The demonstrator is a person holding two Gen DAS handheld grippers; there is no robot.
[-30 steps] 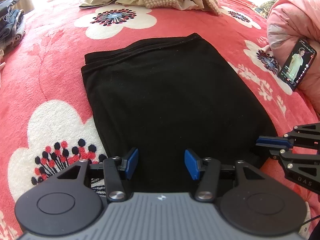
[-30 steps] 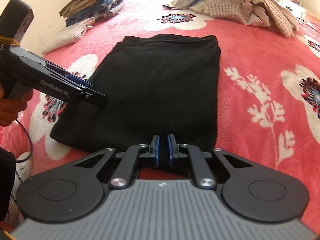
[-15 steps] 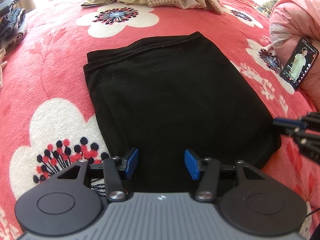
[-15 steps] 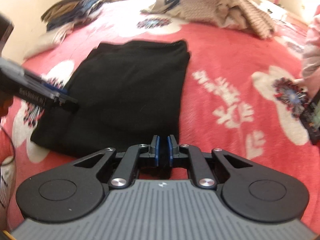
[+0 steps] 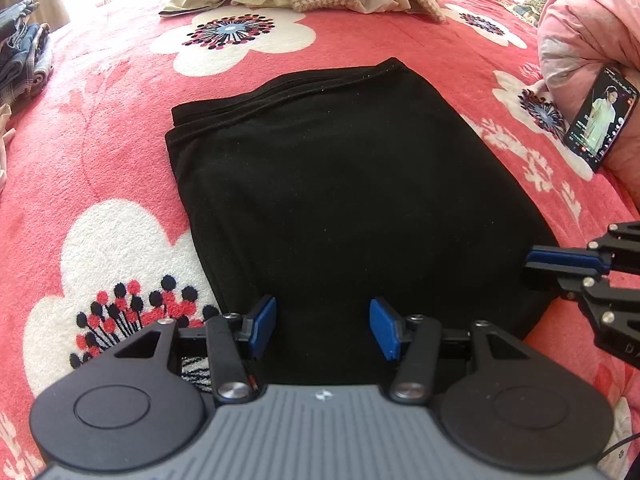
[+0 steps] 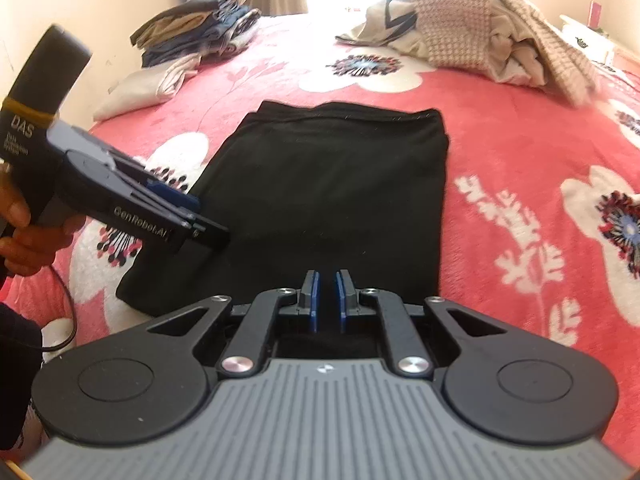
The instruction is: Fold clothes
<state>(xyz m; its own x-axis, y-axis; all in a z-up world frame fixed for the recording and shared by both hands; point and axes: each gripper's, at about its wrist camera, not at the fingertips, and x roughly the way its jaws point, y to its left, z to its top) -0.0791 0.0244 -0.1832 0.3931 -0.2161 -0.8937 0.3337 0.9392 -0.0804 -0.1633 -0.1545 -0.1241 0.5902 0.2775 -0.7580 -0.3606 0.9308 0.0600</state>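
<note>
The black garment [image 5: 340, 200] lies flat in the middle of the bed [image 5: 112, 112], on its red flowered blanket, already folded into a long rectangle. Stacked hems show along its far edge, toward 12 o'clock, so several layers lie one on another. Its sides run straight and the top face looks smooth. I judge this piece to be well along: the lengthwise folds are made, and probably one more fold, near end over far end, is left before it can go on a pile.

The left tool [image 5: 323, 328] hovers over the near edge of the garment at 6 o'clock, its blue pads about half apart with nothing between them. The right tool [image 6: 327, 300] is over the near right corner, at about 4 o'clock in the left wrist view; its pads stand almost together with only a thin slit, and no cloth is caught in them. So neither tool has hold of the garment now.

Farther out, at 10 o'clock, a stack of folded clothes [image 6: 200, 28] sits by the wall: finished work, as I judge. At 12 to 1 o'clock a loose heap of clothes [image 6: 472, 28] waits unfolded, so much of the task is left. A phone [image 5: 600, 116] leans on a pink quilt [image 5: 580, 28] at 2 o'clock.
</note>
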